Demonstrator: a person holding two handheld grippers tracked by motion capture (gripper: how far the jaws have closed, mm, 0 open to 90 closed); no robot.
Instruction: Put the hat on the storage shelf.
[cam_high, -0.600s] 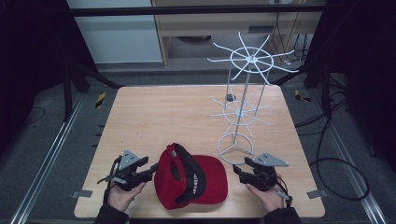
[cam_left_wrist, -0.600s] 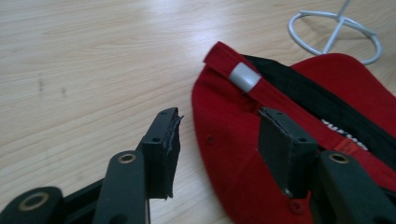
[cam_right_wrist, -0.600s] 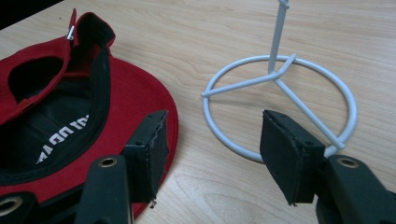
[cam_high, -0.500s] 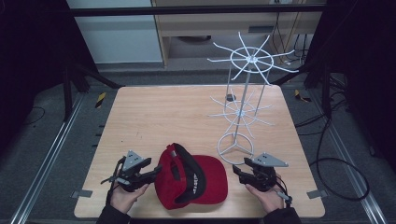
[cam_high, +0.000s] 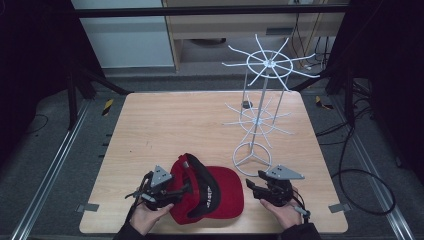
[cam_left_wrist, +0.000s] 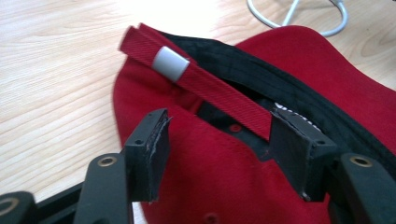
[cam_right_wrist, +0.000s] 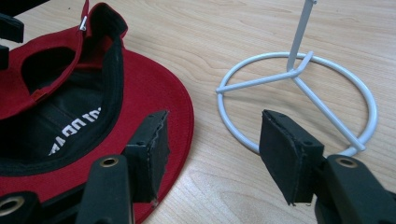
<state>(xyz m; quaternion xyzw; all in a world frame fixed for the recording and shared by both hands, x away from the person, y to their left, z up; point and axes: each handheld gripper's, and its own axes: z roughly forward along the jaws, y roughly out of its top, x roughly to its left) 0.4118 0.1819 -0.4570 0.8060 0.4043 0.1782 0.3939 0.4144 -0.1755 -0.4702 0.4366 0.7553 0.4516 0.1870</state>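
Red cap (cam_high: 210, 192) is soft, light, floppy; I'd clamp its rear strap (cam_left_wrist: 205, 86). Left gripper (cam_left_wrist: 219, 135) and right gripper (cam_right_wrist: 212, 140), flanking the cap, gape empty.

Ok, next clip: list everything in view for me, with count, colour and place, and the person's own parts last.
cap: one, red with black inner band, lying upside down at the table's near edge between the grippers
strap: one, red with a grey clasp, across the cap's back opening
wire display stand: one, white, two tiers of spokes, right half of the table
table: one, light wood
cables: several, black, on the floor at right
left gripper: black, open, jaws astride the cap's back edge
right gripper: black, open, beside the cap's brim
hands: two, at the near edge
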